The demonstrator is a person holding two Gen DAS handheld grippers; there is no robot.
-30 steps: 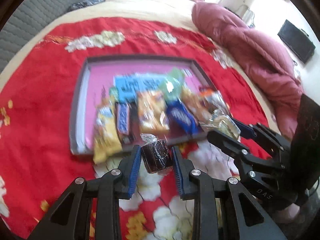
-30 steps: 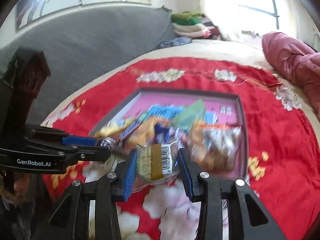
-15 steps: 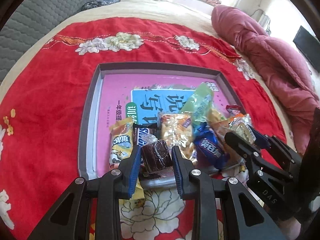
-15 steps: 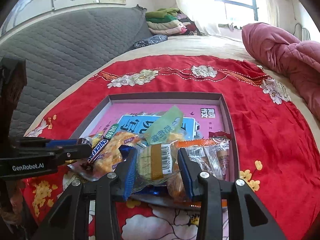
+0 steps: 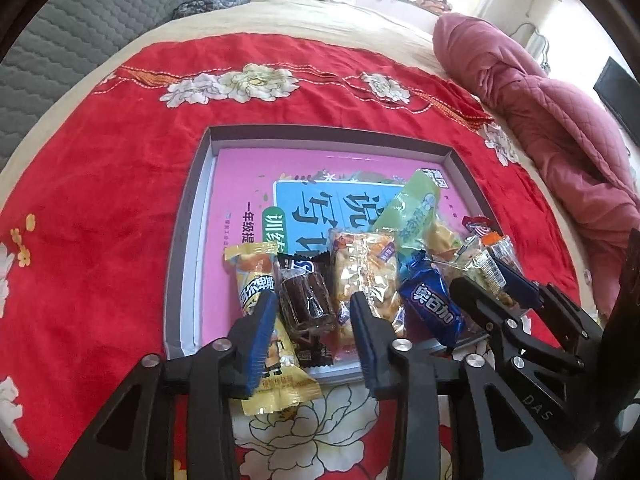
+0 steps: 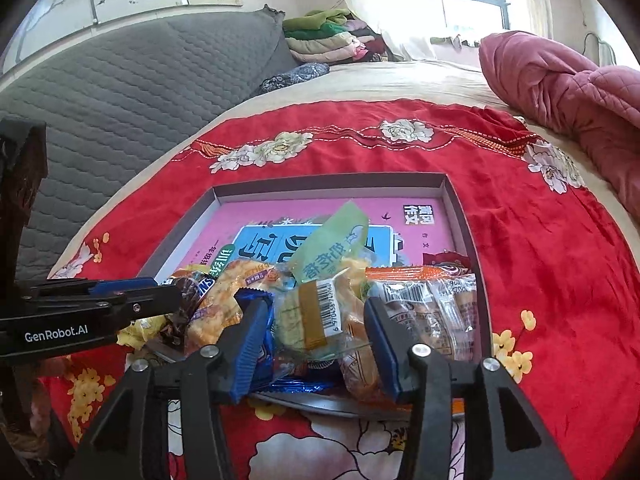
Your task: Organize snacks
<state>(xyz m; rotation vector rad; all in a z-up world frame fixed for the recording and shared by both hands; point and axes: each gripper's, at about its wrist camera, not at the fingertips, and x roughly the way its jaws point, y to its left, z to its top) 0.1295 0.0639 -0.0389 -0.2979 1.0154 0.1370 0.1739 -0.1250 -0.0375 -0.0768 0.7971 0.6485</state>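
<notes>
Both jaws just opening: left hand-held gripper [image 5: 314, 312] released around the dark cake [image 5: 306, 306], right hand-held gripper [image 6: 320, 326] around the barcode pastry [image 6: 316, 314]; best withdraw straight back, clear of tray [image 5: 176, 264] pile at lower frame.

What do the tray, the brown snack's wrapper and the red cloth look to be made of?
Tray: probably cardboard, matte grey, with thin straight walls and sharp folded corners.
Brown snack's wrapper: clear glossy plastic film; it glints and the dark roll shows through.
Red cloth: soft fabric, seemingly velvety, with a slight sheen, soft creases and stitched white flowers.
</notes>
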